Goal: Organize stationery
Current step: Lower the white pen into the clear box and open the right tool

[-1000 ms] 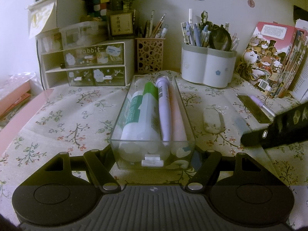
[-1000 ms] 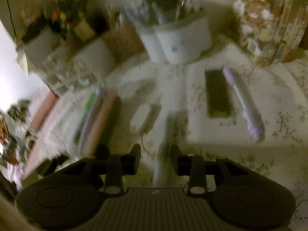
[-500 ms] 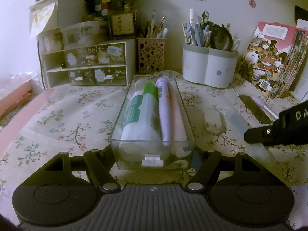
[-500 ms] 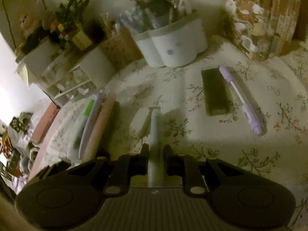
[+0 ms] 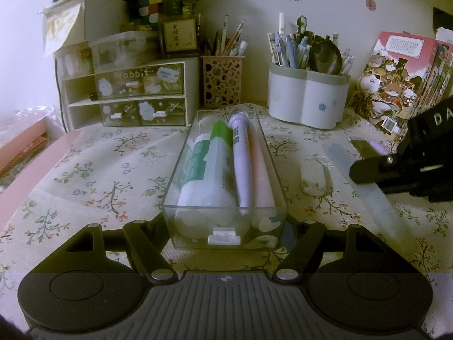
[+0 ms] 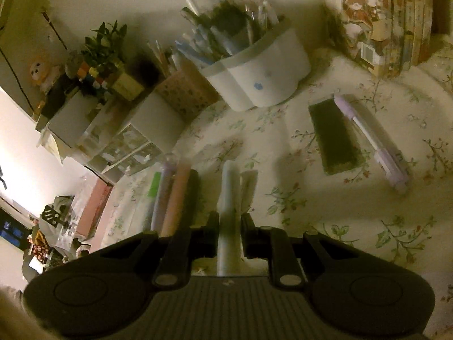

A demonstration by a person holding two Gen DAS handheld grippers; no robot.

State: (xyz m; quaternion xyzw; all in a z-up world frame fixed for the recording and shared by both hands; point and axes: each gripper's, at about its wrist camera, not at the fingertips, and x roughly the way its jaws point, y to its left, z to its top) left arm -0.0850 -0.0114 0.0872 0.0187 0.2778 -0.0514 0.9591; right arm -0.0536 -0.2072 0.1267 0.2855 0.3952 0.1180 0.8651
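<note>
My left gripper (image 5: 226,226) is shut on the near end of a clear plastic box (image 5: 181,153), a finger on each side wall. In the box lie a white-and-green tube (image 5: 209,167), a purple marker (image 5: 240,164) and a pink one (image 5: 262,175). My right gripper (image 6: 230,221) is shut on a pale blue pen (image 6: 230,195), which points away along the fingers. In the left wrist view the right gripper (image 5: 396,170) is at the right edge with the blue pen (image 5: 368,195) slanting through it. A white eraser (image 5: 312,180) lies between box and pen.
A dark green pad (image 6: 335,136) and a purple pen (image 6: 373,141) lie on the floral cloth to the right. At the back stand a white pen holder (image 5: 307,104), a brown lattice pen cup (image 5: 222,82), a small drawer unit (image 5: 136,96) and books (image 5: 396,82).
The right gripper's jaws closed on the pale blue pen, and its view rolled and came closer over the cloth. The left gripper and the clear box stayed put.
</note>
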